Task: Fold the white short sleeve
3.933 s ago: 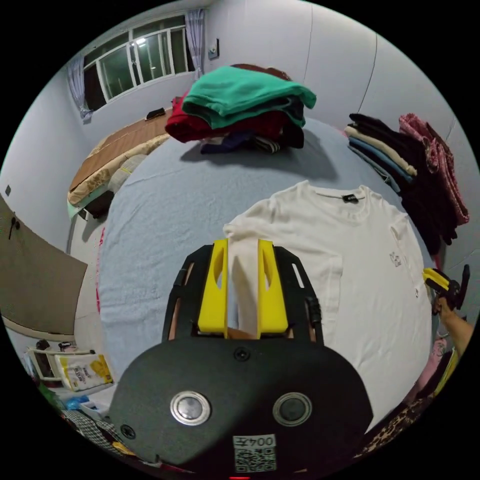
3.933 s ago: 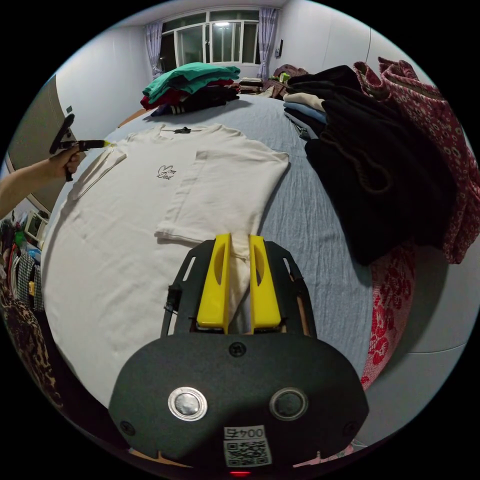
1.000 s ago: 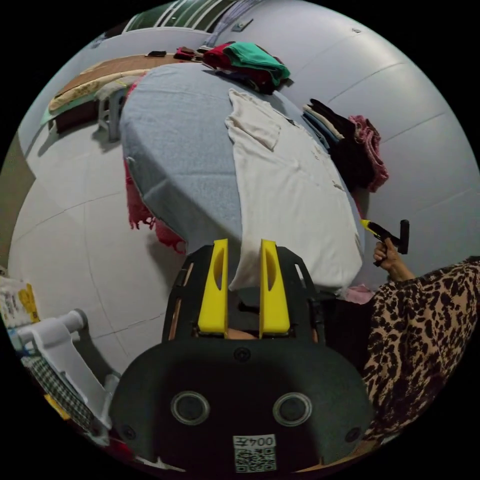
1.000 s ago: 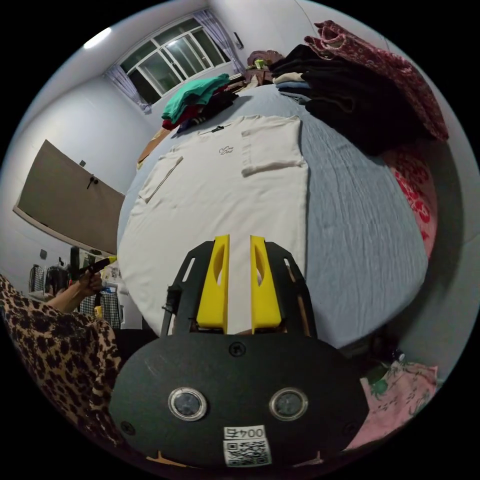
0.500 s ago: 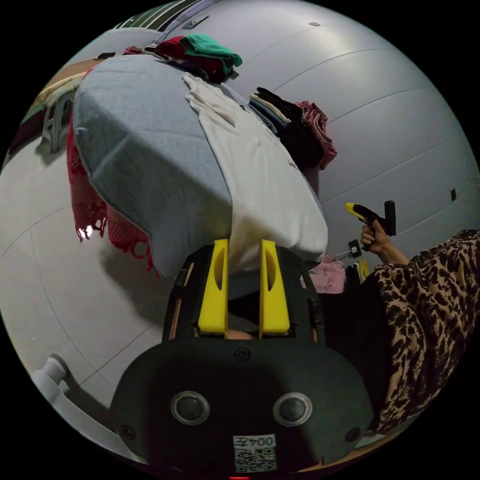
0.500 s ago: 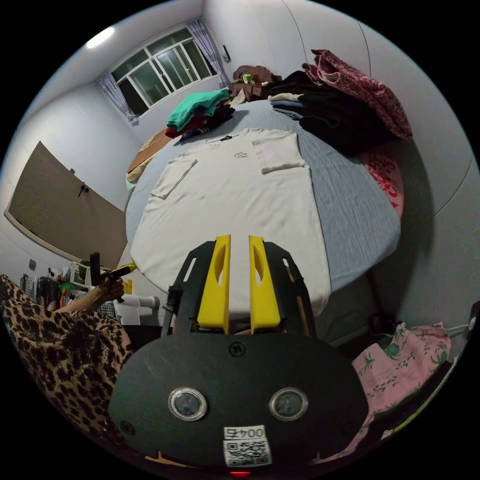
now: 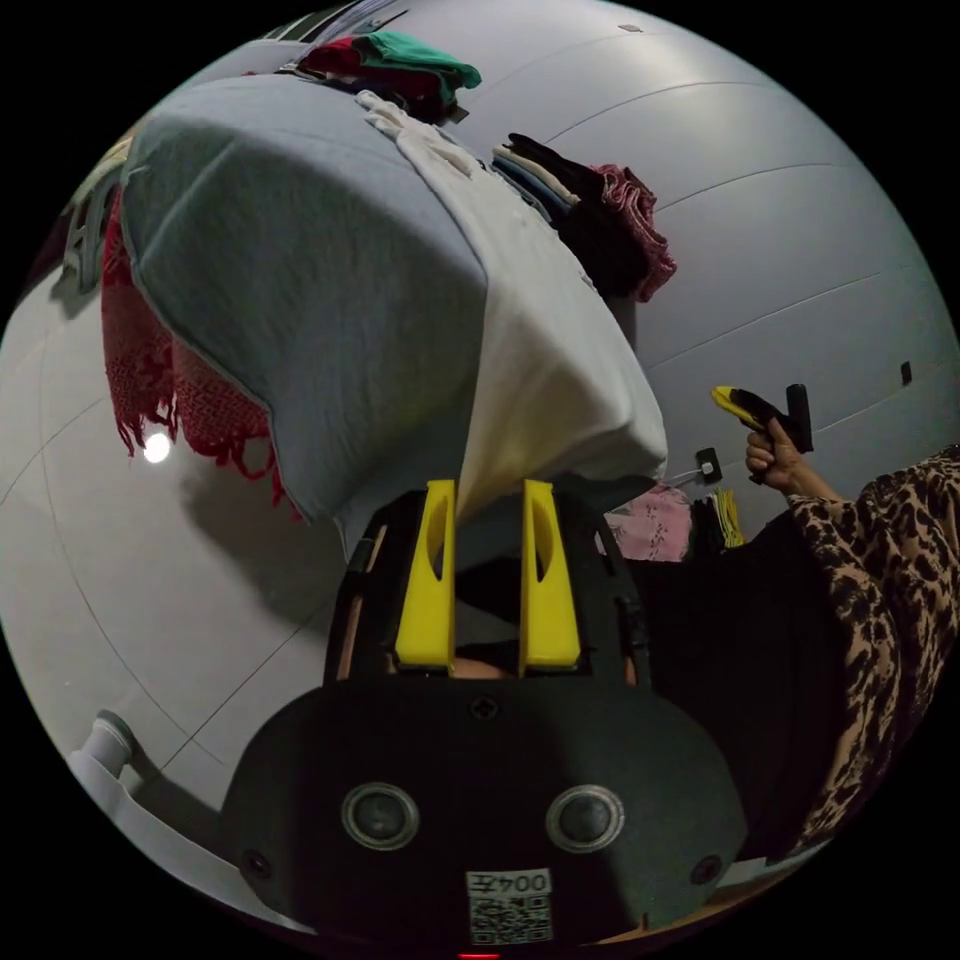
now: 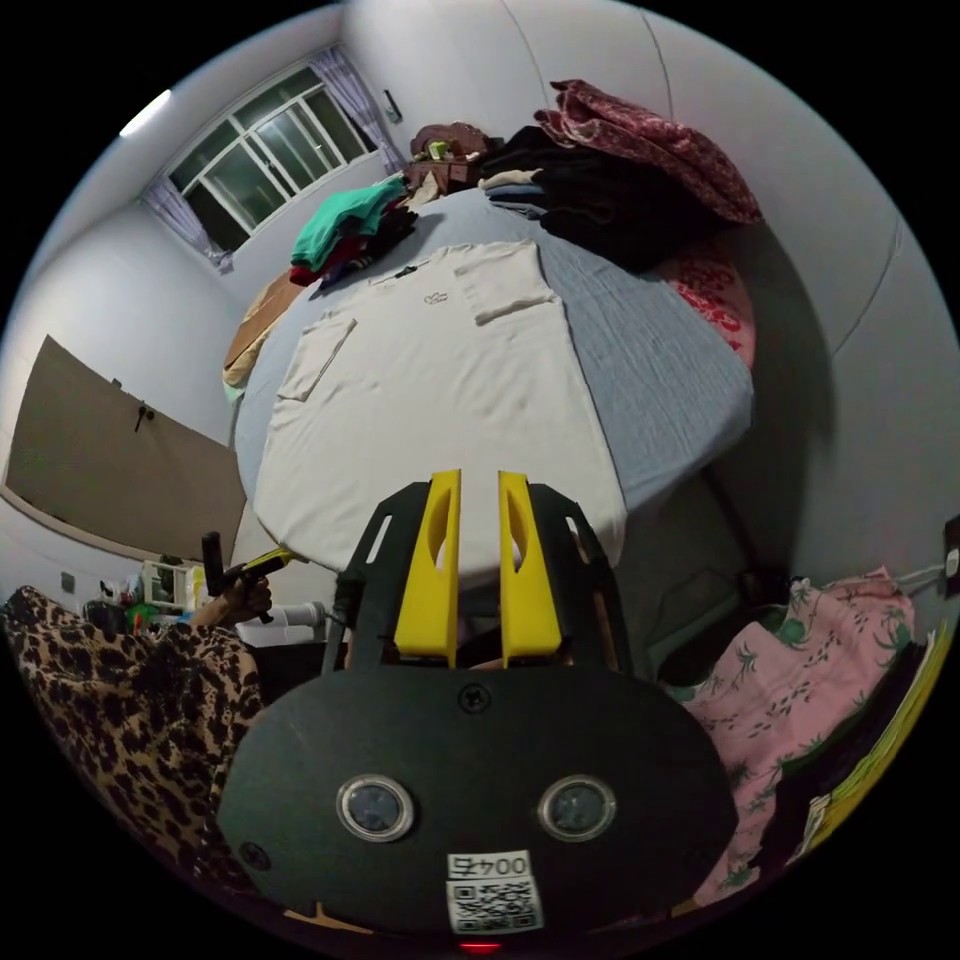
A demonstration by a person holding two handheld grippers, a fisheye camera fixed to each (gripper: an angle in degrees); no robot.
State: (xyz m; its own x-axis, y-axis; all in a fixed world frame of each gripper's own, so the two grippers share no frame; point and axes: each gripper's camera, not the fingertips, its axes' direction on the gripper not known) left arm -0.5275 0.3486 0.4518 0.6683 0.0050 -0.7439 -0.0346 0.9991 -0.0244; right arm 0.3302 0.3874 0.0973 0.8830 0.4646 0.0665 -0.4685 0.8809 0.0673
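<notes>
The white short-sleeve shirt point(image 8: 440, 370) lies flat, face up, on the grey-blue bed point(image 8: 650, 350), both sleeves folded in onto its body. Its hem hangs over the near bed edge point(image 7: 560, 400). My left gripper point(image 7: 487, 485) is open just below the hem's left corner, with no cloth between its jaws. My right gripper point(image 8: 480, 475) stands at the hem near the right corner, its jaws a narrow gap apart with nothing pinched. Each gripper appears in the other view, held by a hand: the right gripper point(image 7: 725, 395) and the left gripper point(image 8: 280, 555).
A green and red clothes pile point(image 8: 345, 225) sits at the bed's far end, a dark pile with a red patterned cloth point(image 8: 620, 170) along the right side. A red fringed blanket point(image 7: 160, 370) hangs under the sheet. Pink floral cloth point(image 8: 800, 660) lies low right. The person's leopard-print clothes point(image 7: 880, 600) are close.
3.9 s ago each gripper held a sleeve on the shirt; both have let go, and the hands have dropped back to the hem at the bed's near edge.
</notes>
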